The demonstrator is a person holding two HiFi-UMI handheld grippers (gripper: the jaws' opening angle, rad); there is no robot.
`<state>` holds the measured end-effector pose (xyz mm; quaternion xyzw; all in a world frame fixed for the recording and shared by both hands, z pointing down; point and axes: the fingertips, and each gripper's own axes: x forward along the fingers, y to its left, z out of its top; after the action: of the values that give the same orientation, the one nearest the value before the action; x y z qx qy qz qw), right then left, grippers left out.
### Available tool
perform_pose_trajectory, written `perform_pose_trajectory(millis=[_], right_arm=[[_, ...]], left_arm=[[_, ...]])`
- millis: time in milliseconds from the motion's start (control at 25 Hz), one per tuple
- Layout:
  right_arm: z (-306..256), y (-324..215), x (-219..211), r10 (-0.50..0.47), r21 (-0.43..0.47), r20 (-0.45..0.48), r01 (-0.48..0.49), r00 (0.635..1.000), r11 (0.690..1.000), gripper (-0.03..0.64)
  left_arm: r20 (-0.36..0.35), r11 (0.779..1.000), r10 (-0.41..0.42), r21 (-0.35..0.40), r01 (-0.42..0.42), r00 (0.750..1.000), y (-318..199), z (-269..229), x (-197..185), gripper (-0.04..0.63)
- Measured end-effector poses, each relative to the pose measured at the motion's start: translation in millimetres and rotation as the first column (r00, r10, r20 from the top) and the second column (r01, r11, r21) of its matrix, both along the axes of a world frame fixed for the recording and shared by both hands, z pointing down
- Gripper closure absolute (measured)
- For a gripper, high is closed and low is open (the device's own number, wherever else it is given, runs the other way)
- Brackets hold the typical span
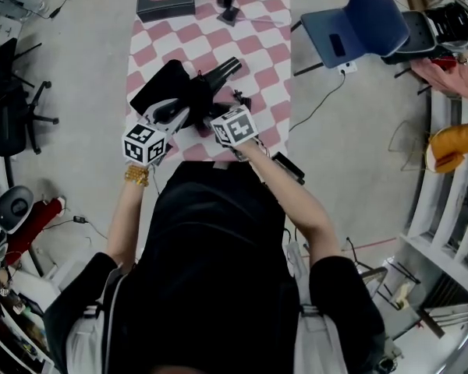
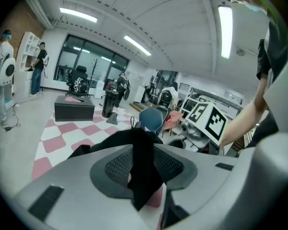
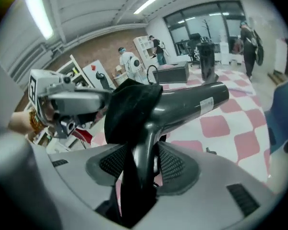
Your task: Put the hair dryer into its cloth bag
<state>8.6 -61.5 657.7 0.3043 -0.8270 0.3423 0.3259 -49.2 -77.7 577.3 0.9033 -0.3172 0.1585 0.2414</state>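
Head view: one dryer, one bag, two claws, one box, all on or over one checkered tabletop. Dryer over near end of tabletop, long axis diagonal, nozzle up-right and away from person, rear end at bag mouth. Left claw at bag, right claw at dryer.

Left gripper view: left claw released, jaws apart, strip of bag loose between pads.

Right gripper view: right claw clenched on dryer by its handle. Barrel across view, nozzle to right. Bag draped over rear end.
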Motion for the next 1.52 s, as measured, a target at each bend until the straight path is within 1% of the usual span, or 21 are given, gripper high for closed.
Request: perform_pose_trajectory(millis=[80,120,200,240,320,400,440,520,600,720,840,920,1000,1200,1240,1280,1320,1400,1440,1480,1520], right_arm=[[3,10,-3,-0.084,0.061,-0.087,0.090,0.993,0.994,0.423],[4,11,-1,-0.121,0.102,-0.145,0.136,0.982,0.985,0.422],[2,6,7,-0.145,0.191,-0.246,0.194,0.958,0.962,0.423],[-3,3,10,-0.132,0.224,-0.259,0.192,0.957,0.956,0.423],[-19,-7,13,-0.076,0.265,-0.209,0.132,0.975,0.955,0.423],[-39,-17,15,-0.031,0.297,-0.134,0.070,0.991,0.952,0.423],[-48,-20,15,-0.031,0.317,-0.113,0.066,0.993,0.946,0.423],[-61,-20,13,-0.074,0.357,-0.111,0.110,0.991,0.928,0.423],[-65,-14,12,-0.119,0.378,-0.150,0.168,0.982,0.911,0.423],[-61,-10,16,-0.142,0.429,-0.282,0.256,0.949,0.866,0.423],[-51,-6,15,-0.171,0.457,-0.398,0.356,0.901,0.815,0.423],[-46,-2,15,-0.188,0.455,-0.426,0.389,0.885,0.801,0.423],[-43,0,19,-0.196,0.454,-0.445,0.409,0.874,0.792,0.423],[-37,4,38,-0.237,0.457,-0.498,0.485,0.834,0.746,0.423],[-37,6,44,-0.244,0.455,-0.480,0.476,0.843,0.753,0.423],[-39,7,49,-0.249,0.451,-0.435,0.448,0.866,0.772,0.423],[-44,9,55,-0.253,0.444,-0.358,0.403,0.899,0.800,0.423],[-62,13,63,-0.273,0.419,-0.129,0.302,0.953,0.856,0.423],[-74,15,67,-0.295,0.407,-0.010,0.273,0.956,0.872,0.423],[-86,18,71,-0.329,0.402,0.085,0.270,0.940,0.875,0.423],[-96,23,75,-0.379,0.402,0.145,0.296,0.914,0.867,0.423]], left_arm=[[-0.024,0.999,-0.022,0.039,0.023,0.999,-13,-16,3,0.458],[-0.044,0.999,-0.033,0.036,0.034,0.998,-20,-22,2,0.457],[-0.096,0.999,-0.032,-0.022,0.030,0.995,-33,-27,0,0.457],[-0.126,0.998,-0.024,-0.055,0.018,0.992,-37,-29,1,0.457],[-0.175,0.998,-0.018,-0.069,0.006,0.984,-42,-38,1,0.457],[-0.177,0.999,-0.024,-0.048,0.016,0.984,-45,-48,-1,0.457],[-0.170,0.999,-0.027,-0.040,0.020,0.985,-45,-52,0,0.457],[-0.149,0.999,-0.010,-0.038,0.004,0.989,-43,-56,3,0.445],[-0.131,0.997,0.010,-0.071,-0.020,0.991,-39,-52,6,0.416],[-0.161,0.987,0.008,-0.155,-0.033,0.987,-36,-43,7,0.414],[-0.230,0.975,-0.013,-0.219,-0.039,0.973,-39,-38,8,0.419],[-0.262,0.968,-0.028,-0.248,-0.039,0.965,-38,-37,6,0.484],[-0.267,0.968,-0.030,-0.248,-0.038,0.963,-36,-38,7,0.556],[-0.276,0.981,0.015,-0.182,-0.067,0.961,-38,-50,4,0.565],[-0.271,0.985,0.039,-0.152,-0.083,0.962,-39,-54,1,0.566],[-0.260,0.988,0.075,-0.113,-0.108,0.963,-38,-57,-2,0.566],[-0.244,0.988,0.120,-0.069,-0.141,0.962,-35,-60,-3,0.566],[-0.213,0.976,0.215,0.011,-0.218,0.953,-27,-65,-5,0.566],[-0.199,0.966,0.257,0.042,-0.254,0.946,-24,-66,-4,0.566],[-0.187,0.956,0.293,0.064,-0.286,0.938,-20,-66,-4,0.565],[-0.177,0.946,0.325,0.079,-0.315,0.929,-17,-66,-2,0.565]])
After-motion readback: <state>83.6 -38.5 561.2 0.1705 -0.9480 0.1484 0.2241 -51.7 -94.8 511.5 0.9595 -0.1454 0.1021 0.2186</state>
